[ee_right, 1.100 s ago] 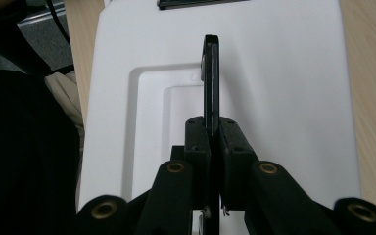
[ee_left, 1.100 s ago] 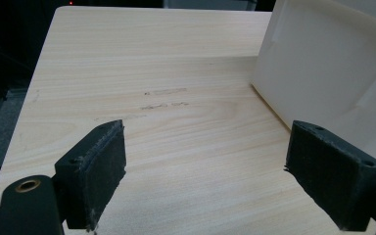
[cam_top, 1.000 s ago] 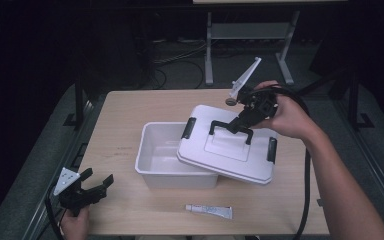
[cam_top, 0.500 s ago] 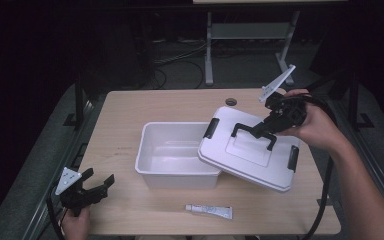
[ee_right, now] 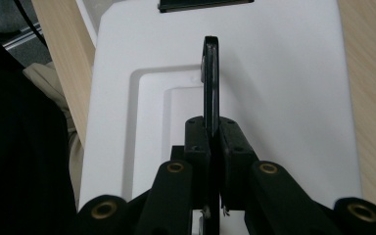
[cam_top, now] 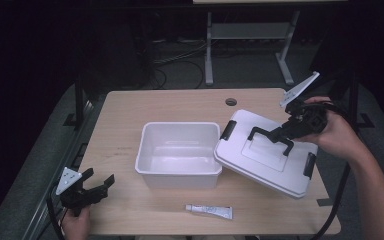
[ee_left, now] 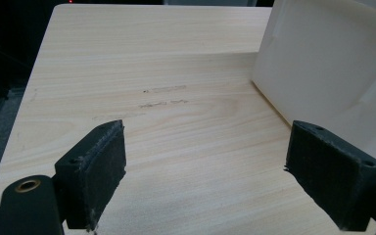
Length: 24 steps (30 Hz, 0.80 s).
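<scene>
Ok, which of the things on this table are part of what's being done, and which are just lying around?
In the job:
- lid, gripped by its black handle in the right gripper
- open white box

Lying about:
- small tube at the table's near edge
- left gripper, open and idle

Both grippers are black. The left gripper (ee_left: 205,181) carries flat, worn foam pads (ee_left: 100,171) on its jaws and brass-coloured rivets at the arm pivots. The right gripper (ee_right: 214,142) has matching rivets. Each bears a grey three-cornered plate (cam_top: 68,179) and a black cable (cam_top: 337,200). Forearms bare, no sleeves visible.
</scene>
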Motion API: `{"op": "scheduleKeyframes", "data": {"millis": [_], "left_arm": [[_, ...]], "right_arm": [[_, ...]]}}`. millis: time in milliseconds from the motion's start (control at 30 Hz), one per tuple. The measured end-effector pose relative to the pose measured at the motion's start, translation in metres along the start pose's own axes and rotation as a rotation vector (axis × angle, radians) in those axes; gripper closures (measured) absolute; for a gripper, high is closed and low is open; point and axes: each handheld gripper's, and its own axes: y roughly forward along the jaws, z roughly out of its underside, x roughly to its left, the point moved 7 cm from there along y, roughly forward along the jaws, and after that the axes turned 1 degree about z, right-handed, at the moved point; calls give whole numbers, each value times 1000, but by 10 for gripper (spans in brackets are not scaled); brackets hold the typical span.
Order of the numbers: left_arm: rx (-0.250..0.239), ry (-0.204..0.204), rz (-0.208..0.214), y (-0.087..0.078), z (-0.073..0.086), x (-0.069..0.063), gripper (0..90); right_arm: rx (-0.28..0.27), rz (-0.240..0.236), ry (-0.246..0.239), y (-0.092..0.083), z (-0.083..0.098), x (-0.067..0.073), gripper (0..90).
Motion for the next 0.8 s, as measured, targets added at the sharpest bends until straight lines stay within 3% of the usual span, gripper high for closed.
{"op": "scheduleKeyframes", "data": {"millis": [433,800], "left_arm": [[7,5,3,2,1,-1,140],[8,4,-1,1,1,-1,140]], "right_arm": [[-21,13,71,-5,35,-10,839],[-1,3,128,26,67,-20,839]]}}
